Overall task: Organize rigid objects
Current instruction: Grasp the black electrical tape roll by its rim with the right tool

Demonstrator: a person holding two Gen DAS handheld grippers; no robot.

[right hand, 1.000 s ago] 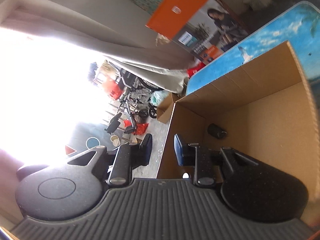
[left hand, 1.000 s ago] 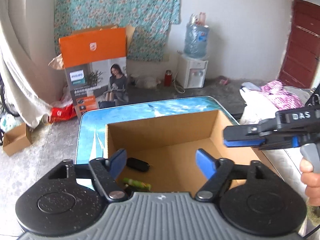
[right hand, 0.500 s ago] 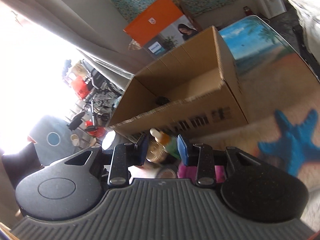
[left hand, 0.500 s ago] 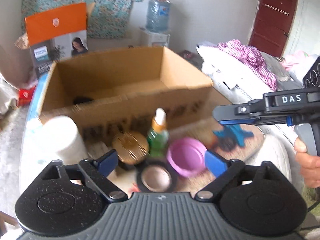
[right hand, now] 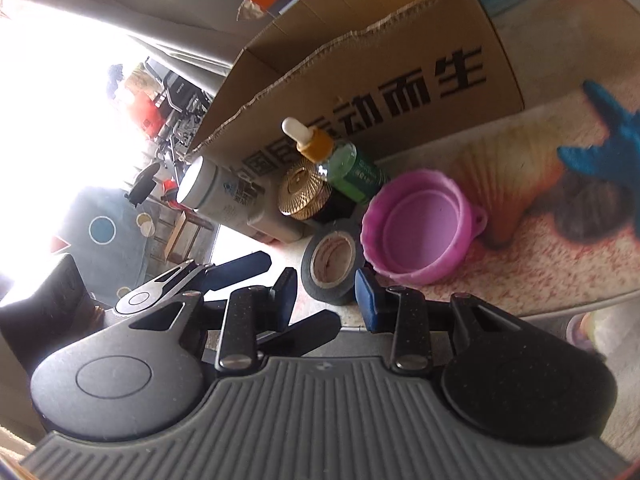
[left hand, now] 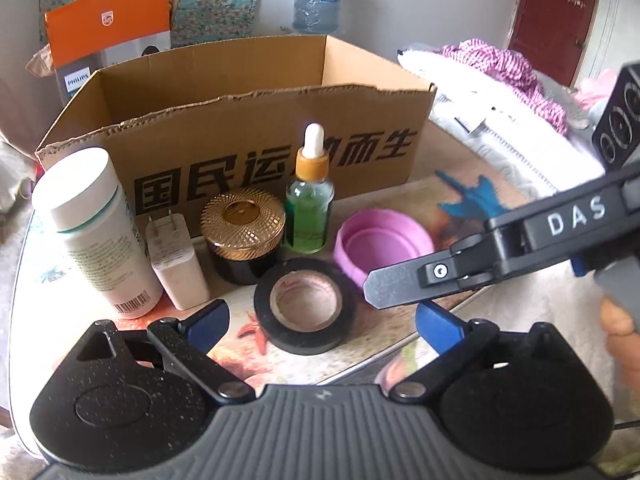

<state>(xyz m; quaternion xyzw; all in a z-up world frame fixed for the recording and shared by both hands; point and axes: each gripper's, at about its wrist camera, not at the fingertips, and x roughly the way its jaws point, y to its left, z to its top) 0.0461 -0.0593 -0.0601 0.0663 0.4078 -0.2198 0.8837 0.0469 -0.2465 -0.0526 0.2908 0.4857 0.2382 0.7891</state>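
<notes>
You drop both grippers from over cardboard box [left hand: 248, 120] down to items lined in front of it on tabletop [left hand: 400, 332]. Left gripper [left hand: 320, 322] jaws just opening, now wide, empty, framing black tape roll [left hand: 306, 304]. Right gripper [right hand: 326, 296] narrow, nothing held, tape roll just ahead. Second ago, box interior filled view; now dropper bottle [left hand: 310, 204], gold-lidded jar [left hand: 243, 234], pink bowl [left hand: 380, 244] show before box. Next pick likely tape.
</notes>
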